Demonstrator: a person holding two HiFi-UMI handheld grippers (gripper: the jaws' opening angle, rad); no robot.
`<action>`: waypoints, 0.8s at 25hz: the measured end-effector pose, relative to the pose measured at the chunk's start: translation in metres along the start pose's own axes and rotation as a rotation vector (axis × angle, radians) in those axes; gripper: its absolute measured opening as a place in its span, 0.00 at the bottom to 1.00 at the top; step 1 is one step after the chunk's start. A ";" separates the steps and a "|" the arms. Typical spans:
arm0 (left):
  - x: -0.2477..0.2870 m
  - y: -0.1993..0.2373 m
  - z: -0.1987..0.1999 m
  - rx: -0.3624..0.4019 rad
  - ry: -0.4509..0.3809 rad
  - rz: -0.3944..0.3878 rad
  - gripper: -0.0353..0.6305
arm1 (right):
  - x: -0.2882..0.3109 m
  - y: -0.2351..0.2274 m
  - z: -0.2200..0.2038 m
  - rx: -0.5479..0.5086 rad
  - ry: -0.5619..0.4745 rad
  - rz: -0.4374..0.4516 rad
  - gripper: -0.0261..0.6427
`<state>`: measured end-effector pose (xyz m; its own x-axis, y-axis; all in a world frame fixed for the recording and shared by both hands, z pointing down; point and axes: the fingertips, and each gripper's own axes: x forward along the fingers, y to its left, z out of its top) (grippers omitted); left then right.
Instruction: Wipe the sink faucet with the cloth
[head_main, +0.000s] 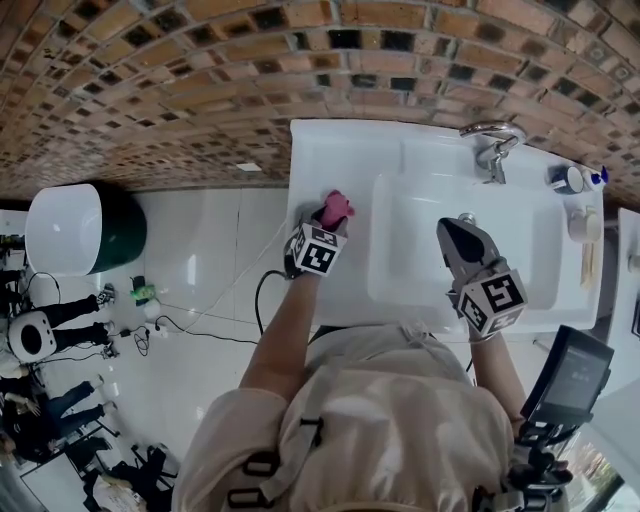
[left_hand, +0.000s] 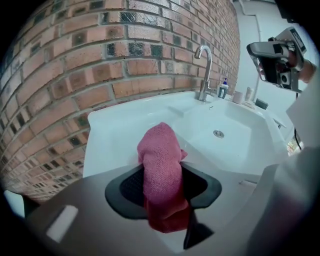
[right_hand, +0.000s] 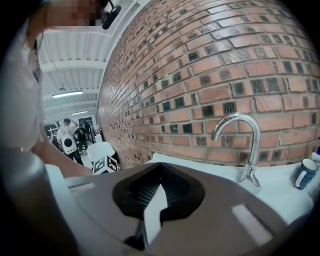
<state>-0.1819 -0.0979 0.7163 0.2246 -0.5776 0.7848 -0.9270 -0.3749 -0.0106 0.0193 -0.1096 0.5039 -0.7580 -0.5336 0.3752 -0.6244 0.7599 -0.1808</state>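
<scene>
Pink cloth (left_hand: 161, 165) was clamped between the left gripper's (left_hand: 162, 187) jaws. The pads pressed on both sides of it, a rounded fold stood out past the tips and a darker end hung below. Cloth and gripper were over the sink's (head_main: 330, 150) left deck, just left of the basin; whether the cloth touched the deck could not be told. Faucet (head_main: 493, 145) stood at the sink's far edge, right of centre and well apart from the cloth, with its spout arched over the basin. Right gripper (head_main: 462, 232) was over the basin near the drain (left_hand: 218, 133), aimed toward the faucet. Its jaws were closed together but for a thin slit, with nothing between them. Small bottles (head_main: 570, 180) stood on the deck right of the faucet. Brick wall (head_main: 200, 80) ran behind the sink. White floor (head_main: 210, 270) lay to the left, with people (head_main: 40, 330) at its left edge.
</scene>
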 end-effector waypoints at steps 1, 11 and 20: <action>-0.002 0.000 0.005 0.003 -0.014 -0.001 0.31 | -0.001 -0.002 0.002 -0.002 -0.006 -0.003 0.03; -0.073 -0.044 0.210 0.104 -0.449 -0.117 0.30 | -0.024 -0.021 0.020 0.004 -0.080 -0.066 0.03; -0.100 -0.120 0.349 0.285 -0.621 -0.234 0.30 | -0.053 -0.058 0.054 -0.028 -0.148 -0.159 0.03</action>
<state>0.0114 -0.2485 0.4233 0.6152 -0.7332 0.2897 -0.7386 -0.6645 -0.1133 0.0854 -0.1451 0.4453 -0.6713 -0.6943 0.2594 -0.7341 0.6711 -0.1036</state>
